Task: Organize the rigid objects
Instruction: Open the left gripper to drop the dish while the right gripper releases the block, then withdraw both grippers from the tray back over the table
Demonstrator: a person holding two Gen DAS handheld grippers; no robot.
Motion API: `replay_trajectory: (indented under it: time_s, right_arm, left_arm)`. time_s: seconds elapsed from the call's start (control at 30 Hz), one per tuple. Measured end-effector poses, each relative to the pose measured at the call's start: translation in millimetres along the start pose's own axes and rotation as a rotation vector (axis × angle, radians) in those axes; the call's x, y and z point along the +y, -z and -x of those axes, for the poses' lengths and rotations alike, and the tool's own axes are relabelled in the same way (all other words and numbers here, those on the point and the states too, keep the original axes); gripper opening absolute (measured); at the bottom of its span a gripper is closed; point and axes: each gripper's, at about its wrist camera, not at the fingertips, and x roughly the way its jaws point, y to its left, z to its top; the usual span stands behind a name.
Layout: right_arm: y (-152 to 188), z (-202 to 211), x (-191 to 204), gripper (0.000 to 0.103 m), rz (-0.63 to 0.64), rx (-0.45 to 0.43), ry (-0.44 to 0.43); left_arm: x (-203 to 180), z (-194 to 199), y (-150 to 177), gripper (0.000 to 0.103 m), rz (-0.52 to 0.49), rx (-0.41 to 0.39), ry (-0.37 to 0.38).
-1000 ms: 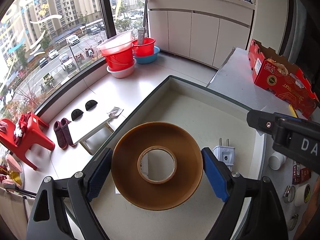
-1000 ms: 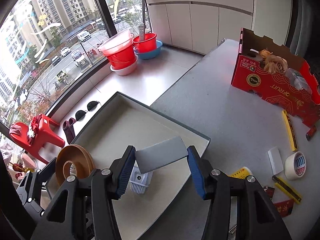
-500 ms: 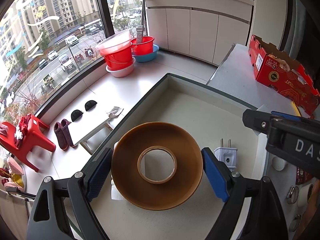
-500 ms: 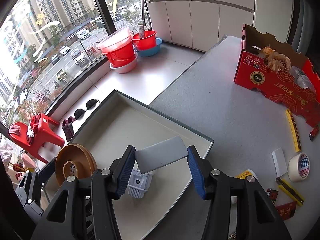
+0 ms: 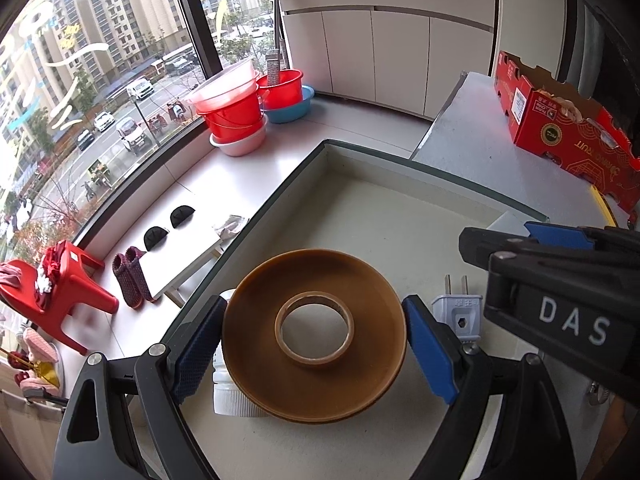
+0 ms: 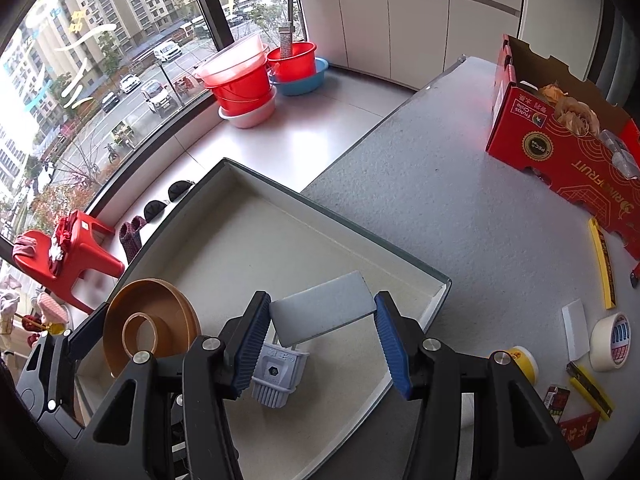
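Two items ride over the tray [image 6: 436, 280]: left claw [image 5: 314, 338] clamps brown tape roll [image 5: 316, 336], right claw [image 6: 320, 334] grips grey block [image 6: 322, 314]; several remain on the worktop [image 6: 460, 208].

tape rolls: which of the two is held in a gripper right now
The big brown roll of packing tape, clamped between the left gripper's blue fingers over the shallow grey tray. The small white roll of masking tape lies loose on the grey table, untouched.
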Motion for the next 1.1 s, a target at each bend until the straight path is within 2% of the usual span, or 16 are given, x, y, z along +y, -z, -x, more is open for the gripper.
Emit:
replay_trajectory:
  time_s: [0.1, 0.17, 0.2, 0.23, 0.33, 0.5, 0.77, 0.97, 1.1]
  right_arm:
    - [-0.9, -1.3, -0.3, 0.054, 0.007, 0.008, -0.003]
    - [0.2, -0.1, 0.3, 0.062, 0.015, 0.012, -0.007]
    - [0.6, 0.9, 0.3, 0.084, 0.016, 0.011, -0.006]
    - [1.2, 3.4, 0.3, 0.099, 0.016, -0.001, -0.001]
    - [0.7, 10.8, 0.5, 0.1, 0.029, -0.03, 0.016]
    - [2.8, 18.2, -2.7, 0.1, 0.006, -0.01, -0.009]
    - [15.5, 40.3, -7.8, 0.102, -0.053, -0.021, -0.092]
    - [28.1, 59.0, -14.2, 0.102, -0.088, -0.042, -0.075]
    - [46.7, 73.5, -21.4, 0.102, -0.115, -0.02, -0.089]
  left_arm:
    - [-2.1, -0.8, 0.8, 0.091, -0.01, 0.001, -0.009]
    - [-2.0, -1.5, 0.9, 0.094, -0.005, 0.008, -0.02]
    - [-1.0, -1.2, 1.7, 0.098, -0.002, 0.01, -0.022]
    - [-0.7, -0.8, 1.5, 0.101, 0.0, 0.008, -0.023]
    - [1.0, 3.8, 2.0, 0.103, 0.006, -0.009, -0.016]
    - [1.1, 13.5, 0.4, 0.103, 0.003, -0.019, 0.033]
    - [2.4, 34.1, 3.6, 0.103, 0.002, -0.042, 0.039]
    - [1.7, 51.2, 13.4, 0.103, 0.0, -0.057, 0.061]
    - [-3.5, 64.1, 23.0, 0.103, -0.013, -0.061, 0.096]
